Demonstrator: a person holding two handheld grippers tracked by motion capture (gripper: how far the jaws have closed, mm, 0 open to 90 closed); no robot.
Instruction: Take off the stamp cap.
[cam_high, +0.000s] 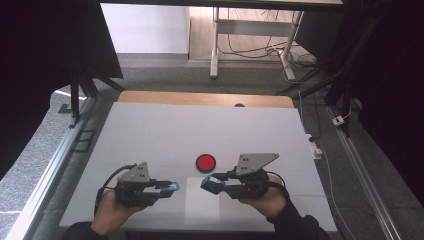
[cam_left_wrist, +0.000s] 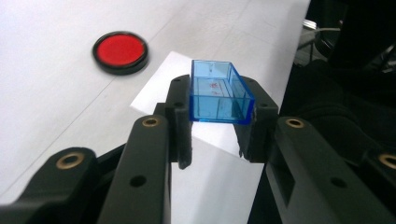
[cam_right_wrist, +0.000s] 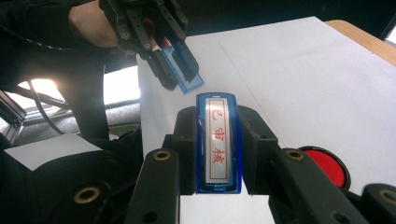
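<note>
**Two hand-held grippers, each clamping a blue stamp part over a white table**

Nearest the high camera, two hands in dark sleeves come in from the near edge of the white table (cam_high: 150, 130), each carrying a black gripper. From above, the left gripper (cam_high: 172, 187) points right and the right gripper (cam_high: 209, 183) points left, their tips close together but apart, above a small white sheet of paper (cam_high: 201, 205) lying at the near middle. A round red ink pad (cam_high: 205, 163) in a black rim sits on the table just beyond them.

From above, each gripper's load is just a small blue shape. The left gripper view makes it plain: its two black jaws are closed on a clear blue plastic cap (cam_left_wrist: 219, 93), an open-ended rectangular shell held off the table, with the ink pad to the far left and the paper below.

The right gripper view shows what neither other view does: its jaws are closed on a blue stamp (cam_right_wrist: 218, 142), whose white label with red characters faces the camera. Beyond it, the left gripper and its cap hang just past the stamp's far end, not touching, with the ink pad at the lower right.
</note>
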